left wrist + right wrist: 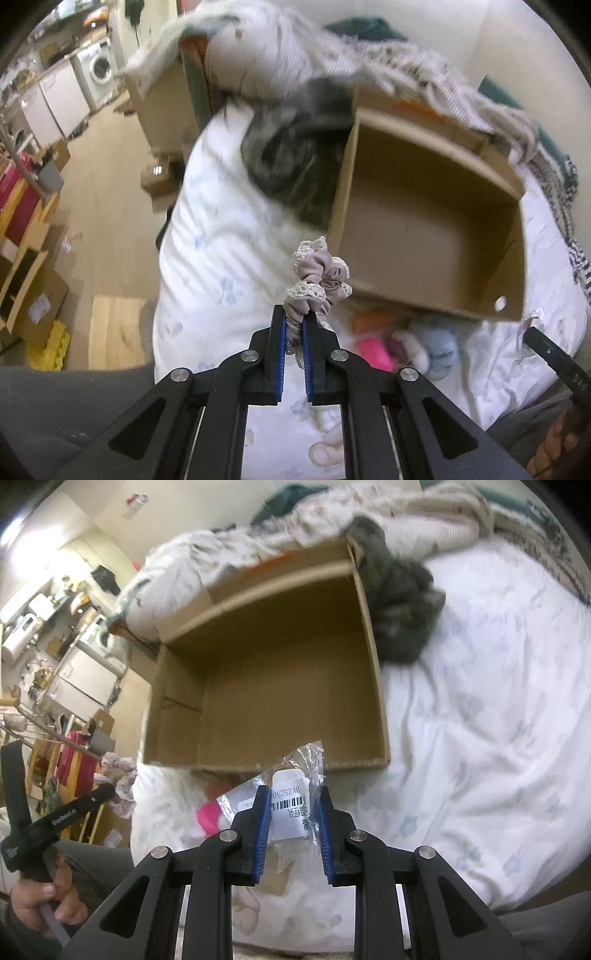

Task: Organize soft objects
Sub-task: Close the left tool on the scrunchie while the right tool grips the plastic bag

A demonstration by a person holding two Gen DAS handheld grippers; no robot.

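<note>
My left gripper point(293, 321) is shut on a beige scrunchie with lace trim point(319, 278), held above the bed by the near left corner of an open cardboard box point(424, 236). The scrunchie also shows in the right wrist view point(118, 775). My right gripper point(291, 794) is shut on a clear plastic packet with a white barcode label point(291, 797), just in front of the box's near wall point(266, 686). The box looks empty inside. Pink, orange and blue soft items point(402, 339) lie on the bed below the box's near edge.
The box sits on a bed with a white floral quilt point(480, 709). A dark grey fluffy cloth point(402, 602) lies beside the box. Blankets and pillows point(280, 59) pile up behind. Wooden floor, cardboard boxes and a washing machine point(99, 68) are to the left.
</note>
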